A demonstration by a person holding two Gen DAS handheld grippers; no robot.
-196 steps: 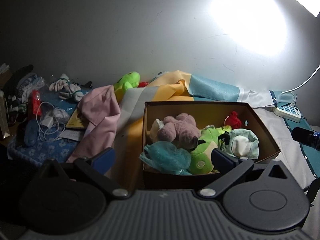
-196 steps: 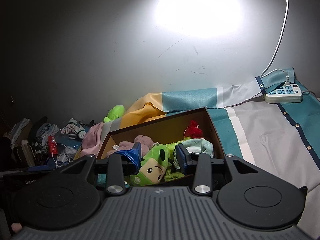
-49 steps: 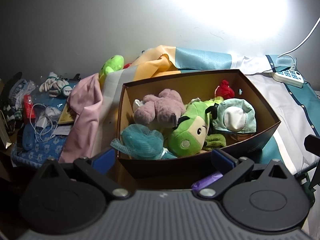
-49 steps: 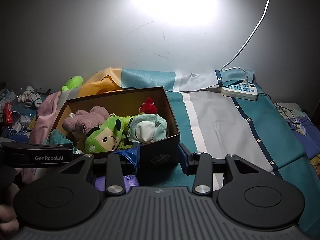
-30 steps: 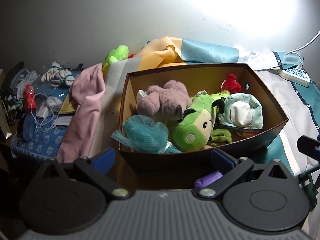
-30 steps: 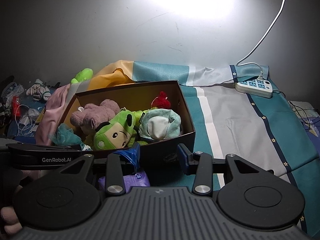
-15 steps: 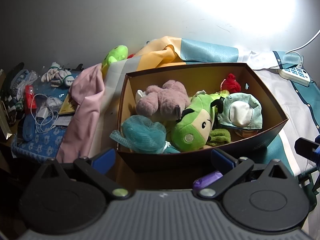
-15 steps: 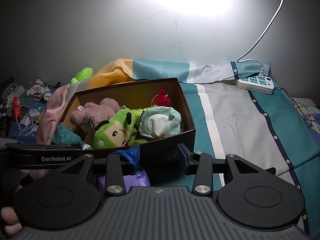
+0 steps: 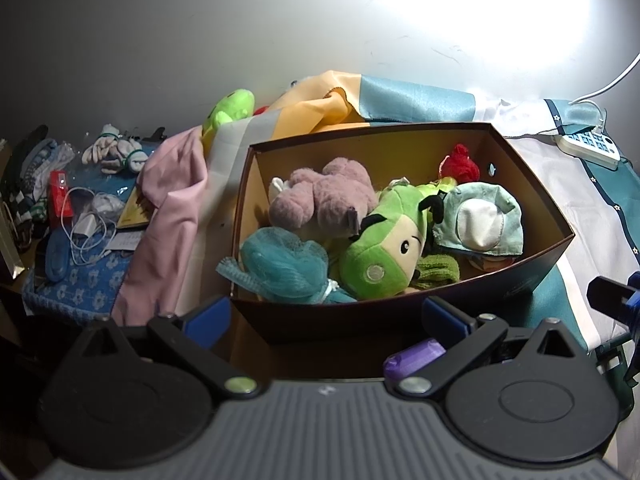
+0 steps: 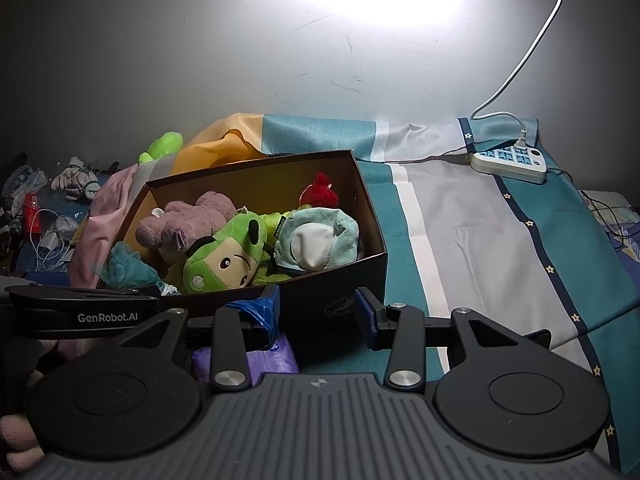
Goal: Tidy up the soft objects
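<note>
An open brown cardboard box [image 9: 368,136] [image 10: 332,280] sits on a striped teal, white and yellow cloth. It holds a mauve plush [image 9: 324,200], a green plush [image 9: 384,256], a teal mesh puff [image 9: 284,264], a pale teal cap [image 9: 480,220] and a red plush [image 9: 460,164]. My left gripper [image 9: 326,316] is wide open just short of the box's front wall, with nothing in it. My right gripper [image 10: 318,310] hovers at the box's front right corner, its jaws partly apart and empty. A purple packet [image 10: 264,360] lies under the fingers.
A pink cloth [image 9: 168,208] lies draped left of the box. Another green plush [image 9: 230,110] rests against the wall. Gloves [image 9: 116,148], cables and small clutter cover the far left. A white power strip [image 10: 508,162] lies at the back right, on the wide flat striped cloth [image 10: 480,248].
Since several seconds ago both views have drawn back from over the box to its near side. Over the last second nothing has visibly moved.
</note>
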